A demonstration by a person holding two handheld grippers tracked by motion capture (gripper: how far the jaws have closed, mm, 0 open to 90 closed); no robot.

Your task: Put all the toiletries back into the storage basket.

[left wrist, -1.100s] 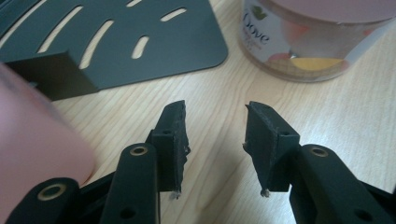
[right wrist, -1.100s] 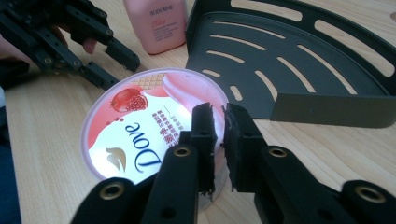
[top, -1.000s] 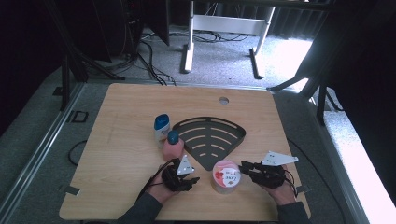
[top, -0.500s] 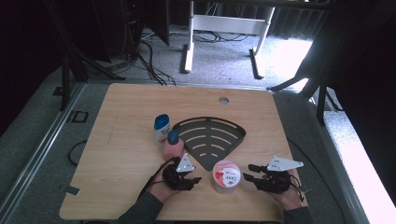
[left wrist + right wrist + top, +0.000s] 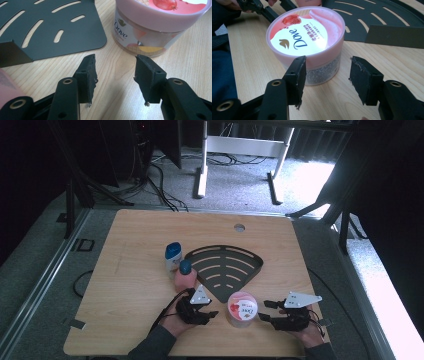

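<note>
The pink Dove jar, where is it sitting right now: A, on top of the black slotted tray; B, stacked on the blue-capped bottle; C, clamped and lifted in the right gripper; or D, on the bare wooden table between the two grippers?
D: the Dove jar stands on the wooden table, just off the tip of the black slotted tray, between the left gripper and the right gripper, whose open jaws touch nothing.

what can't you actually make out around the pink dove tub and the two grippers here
- Pink-lidded Dove tub: small print on the lid is too blurred, right gripper view.
- Same tub, left gripper view: lid cut off by the top edge.
- Pink bottle with blue cap: base hidden by the left gripper, high view.
- White bottle with blue cap: label too small, high view.
</note>
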